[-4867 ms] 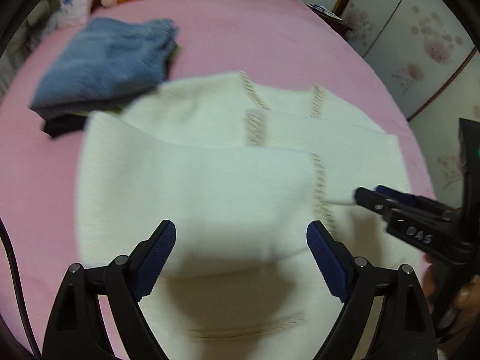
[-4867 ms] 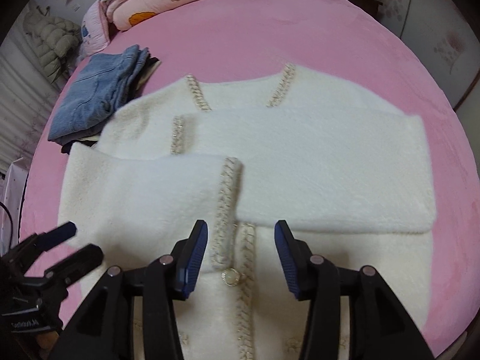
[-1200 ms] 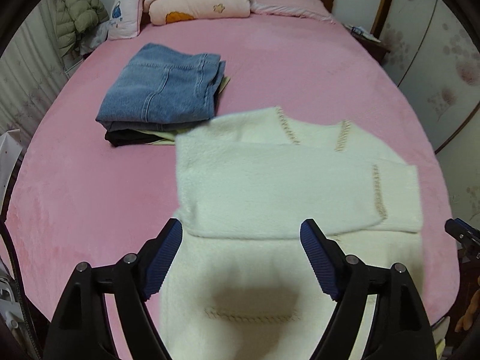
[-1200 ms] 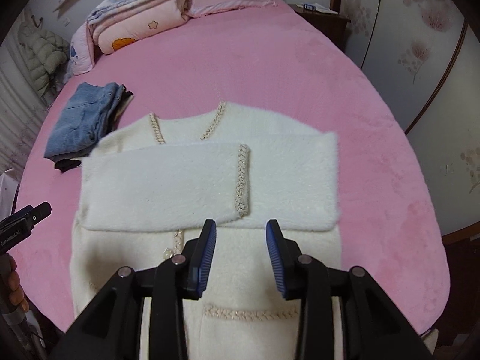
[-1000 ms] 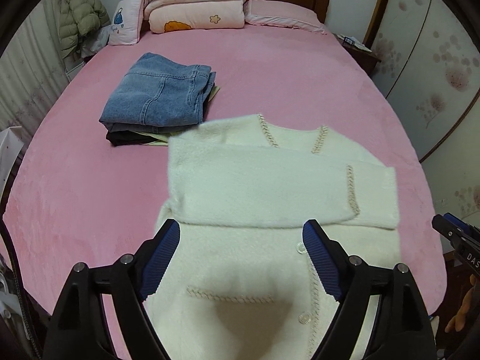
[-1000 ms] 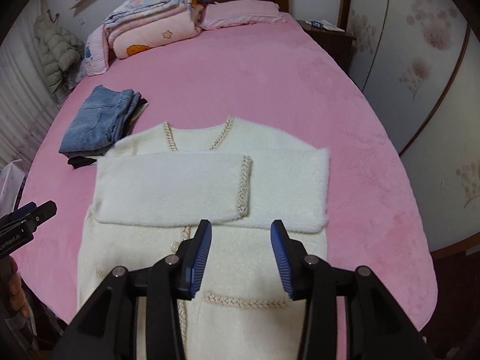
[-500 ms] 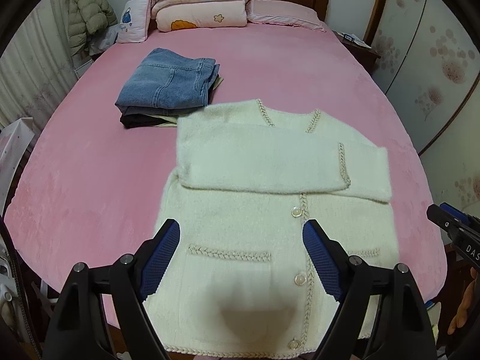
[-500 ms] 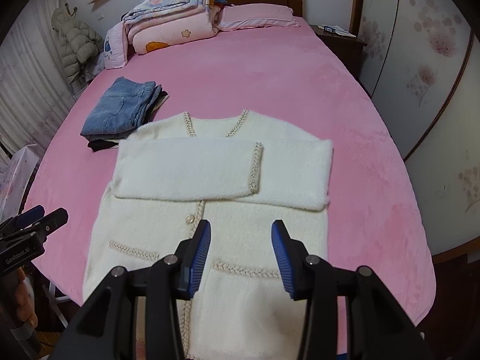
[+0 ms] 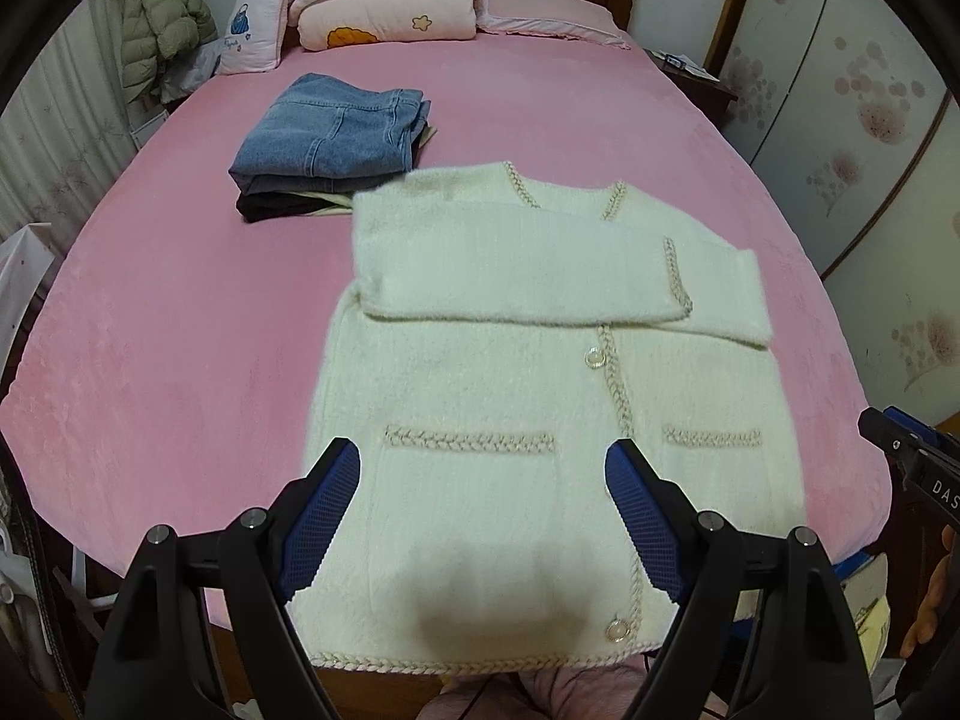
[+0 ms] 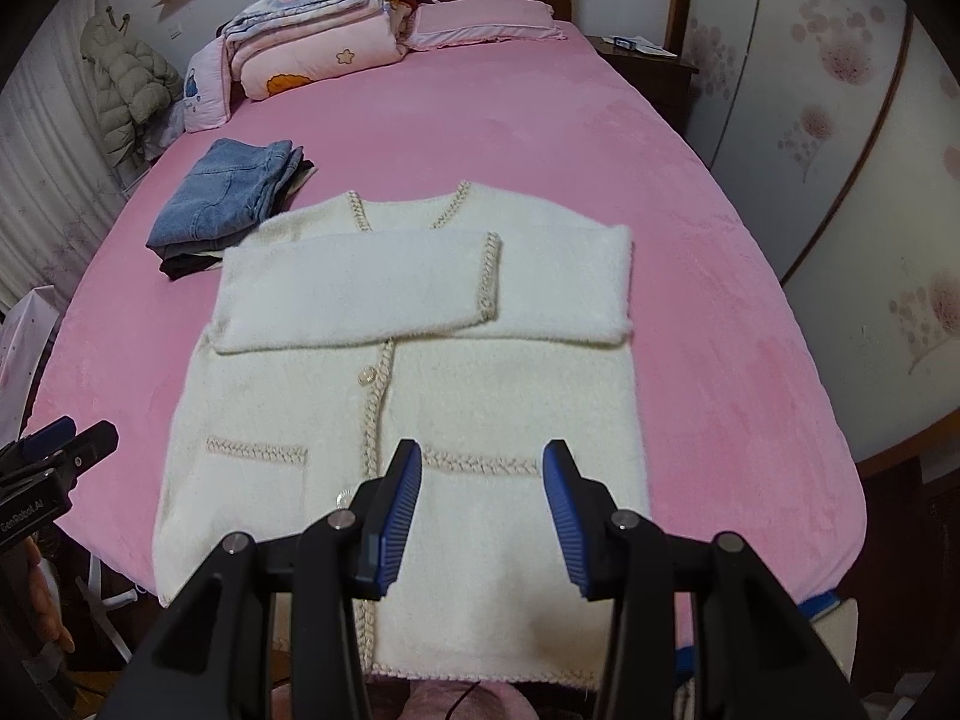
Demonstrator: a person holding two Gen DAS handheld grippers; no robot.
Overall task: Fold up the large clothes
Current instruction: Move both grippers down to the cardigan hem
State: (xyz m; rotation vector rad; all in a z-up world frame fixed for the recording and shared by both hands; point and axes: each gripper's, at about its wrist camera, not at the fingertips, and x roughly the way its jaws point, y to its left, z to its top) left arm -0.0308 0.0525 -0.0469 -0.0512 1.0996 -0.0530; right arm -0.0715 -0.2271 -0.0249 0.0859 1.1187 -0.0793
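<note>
Left wrist view: one cream cardigan (image 9: pixel 516 384) flat on the pink bed (image 9: pixel 180 324), two sleeves folded across, one folded jeans pile (image 9: pixel 336 144) beyond, left tool (image 9: pixel 483 516) apart, empty; right wrist view: right tool (image 10: pixel 483 510) apart, empty, above the one cardigan's hem.

Soft, even indoor light; both fisheye views bend strongly and darken to black at the corners. The fluffy cream knitted cardigan (image 9: pixel 540 372) looks slightly blurred, with a faint grey shadow near its hem.
</note>
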